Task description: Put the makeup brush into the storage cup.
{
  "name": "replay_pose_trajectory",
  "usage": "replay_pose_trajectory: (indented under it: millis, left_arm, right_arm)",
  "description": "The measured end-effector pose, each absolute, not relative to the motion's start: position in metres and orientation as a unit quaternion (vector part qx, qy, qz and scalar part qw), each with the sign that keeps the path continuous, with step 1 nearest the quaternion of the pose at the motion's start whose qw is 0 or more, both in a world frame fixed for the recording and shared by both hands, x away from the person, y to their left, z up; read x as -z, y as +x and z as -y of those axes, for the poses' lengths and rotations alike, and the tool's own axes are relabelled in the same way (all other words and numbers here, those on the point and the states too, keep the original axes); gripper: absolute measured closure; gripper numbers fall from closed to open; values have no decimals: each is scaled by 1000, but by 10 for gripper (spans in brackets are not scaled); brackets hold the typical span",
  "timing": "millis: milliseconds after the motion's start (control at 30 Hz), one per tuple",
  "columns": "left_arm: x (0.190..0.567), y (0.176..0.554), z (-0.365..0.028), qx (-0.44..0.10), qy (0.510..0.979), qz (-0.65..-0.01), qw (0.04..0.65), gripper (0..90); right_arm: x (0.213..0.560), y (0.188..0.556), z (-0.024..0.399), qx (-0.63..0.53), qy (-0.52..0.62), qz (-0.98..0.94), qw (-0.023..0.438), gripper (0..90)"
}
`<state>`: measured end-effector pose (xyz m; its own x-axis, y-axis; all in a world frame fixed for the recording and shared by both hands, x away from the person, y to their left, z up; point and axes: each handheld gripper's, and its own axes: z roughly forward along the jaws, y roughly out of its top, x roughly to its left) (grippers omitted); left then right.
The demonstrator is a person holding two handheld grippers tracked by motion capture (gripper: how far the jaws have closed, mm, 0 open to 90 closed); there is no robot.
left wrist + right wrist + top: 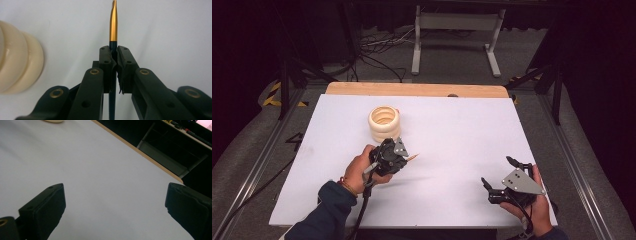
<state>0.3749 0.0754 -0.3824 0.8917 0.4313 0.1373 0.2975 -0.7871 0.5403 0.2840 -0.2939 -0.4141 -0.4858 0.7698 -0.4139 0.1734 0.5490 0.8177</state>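
Note:
My left gripper (401, 156) (113, 53) is shut on a slim pen (113, 23) with a gold front part and a dark barrel. The pen's tip (413, 157) pokes out to the right, above the white table top (452, 130). A cream ribbed ring-shaped holder (384, 122) (17, 62) stands upright just behind that gripper, apart from it. My right gripper (498, 172) (113, 202) rests near the table's front right corner, open, with nothing between its jaws.
The wooden back edge (412, 90) (140, 152) of the table runs behind the white sheet. Beyond it lie floor cables (382, 45) and a white metal stand (457, 30). Dark frame legs stand at both sides.

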Motion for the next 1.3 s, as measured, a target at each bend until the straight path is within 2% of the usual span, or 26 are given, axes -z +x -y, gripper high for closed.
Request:
replay_pose_trajectory:
  millis: [667, 1300]
  left_arm:
    - [349, 359, -102, -193, 884, -174, 388, 825]
    - [338, 365, -131, -180, 835, -195, 482, 825]
  right_arm:
    - [413, 283, 295, -371, 302, -777, 410, 36]
    - [413, 284, 297, -374, 306, -773, 410, 35]
